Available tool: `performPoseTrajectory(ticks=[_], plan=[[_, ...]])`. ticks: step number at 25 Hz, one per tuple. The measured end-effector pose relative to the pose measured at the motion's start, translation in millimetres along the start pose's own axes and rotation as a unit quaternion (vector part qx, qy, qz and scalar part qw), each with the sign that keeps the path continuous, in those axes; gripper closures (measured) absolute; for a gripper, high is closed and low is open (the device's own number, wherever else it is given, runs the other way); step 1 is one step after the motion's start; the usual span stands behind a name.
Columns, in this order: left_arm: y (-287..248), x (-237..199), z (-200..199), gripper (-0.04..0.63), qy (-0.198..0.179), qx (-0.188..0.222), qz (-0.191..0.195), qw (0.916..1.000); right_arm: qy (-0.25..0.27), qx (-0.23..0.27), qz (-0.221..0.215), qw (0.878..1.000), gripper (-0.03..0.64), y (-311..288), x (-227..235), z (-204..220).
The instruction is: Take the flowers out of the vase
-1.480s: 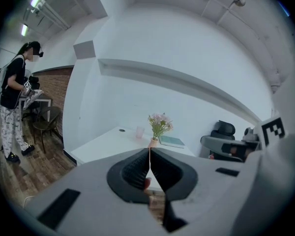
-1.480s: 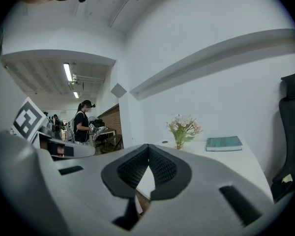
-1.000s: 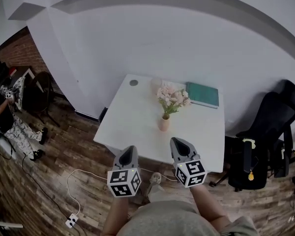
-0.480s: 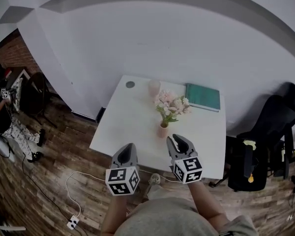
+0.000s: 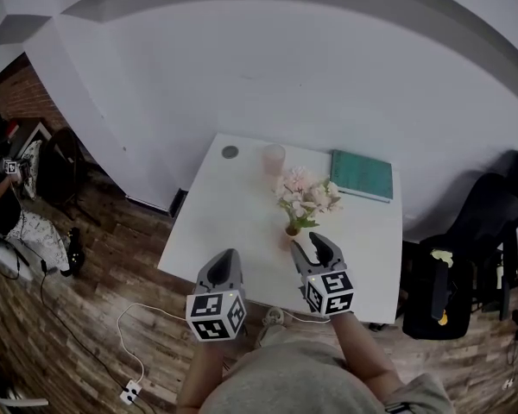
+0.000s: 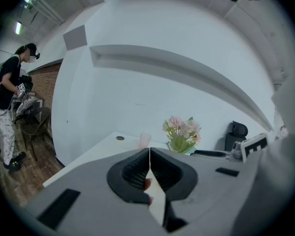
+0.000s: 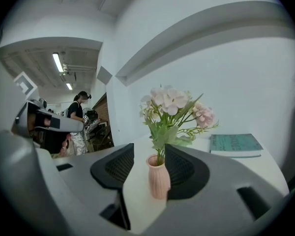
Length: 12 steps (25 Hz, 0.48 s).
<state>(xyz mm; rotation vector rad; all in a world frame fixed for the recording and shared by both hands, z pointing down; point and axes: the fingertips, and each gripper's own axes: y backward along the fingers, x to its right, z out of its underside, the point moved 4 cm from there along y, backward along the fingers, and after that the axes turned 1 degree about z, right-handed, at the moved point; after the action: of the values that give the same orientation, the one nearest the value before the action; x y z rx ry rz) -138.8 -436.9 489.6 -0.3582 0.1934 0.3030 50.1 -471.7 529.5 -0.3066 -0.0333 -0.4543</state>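
Vase (image 7: 158, 176) holding flowers (image 7: 172, 104): standing upright, stems vertical, toward the worktop's (image 5: 233, 205) near edge.
Right tool (image 5: 312, 245): jaws opening, vase lying just ahead in line with the gap, untouched; this is the nearer hand.
Left tool (image 5: 227, 257): hanging clenched, empty, further left.

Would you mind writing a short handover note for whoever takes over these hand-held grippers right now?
Left hand-held gripper: jaws together, empty, near the front edge of the table.
Right hand-held gripper: jaws opening, lined up on the vase, not touching it.
Things: the flowers stand upright in the pink vase on the white table.
Done: nothing yet; the flowers are still in the vase.
Left: probably steady the vase with one gripper, grip the stems with the other and lift the flowers out.
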Motion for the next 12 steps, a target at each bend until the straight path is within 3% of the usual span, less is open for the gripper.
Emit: performPoseTrajectory(ticks=[12], plan=[[-31, -21, -6, 0.588, 0.001, -0.009, -0.005, 0.9999, -0.001, -0.024, 0.015, 1.0, 0.397, -45, 15, 8]])
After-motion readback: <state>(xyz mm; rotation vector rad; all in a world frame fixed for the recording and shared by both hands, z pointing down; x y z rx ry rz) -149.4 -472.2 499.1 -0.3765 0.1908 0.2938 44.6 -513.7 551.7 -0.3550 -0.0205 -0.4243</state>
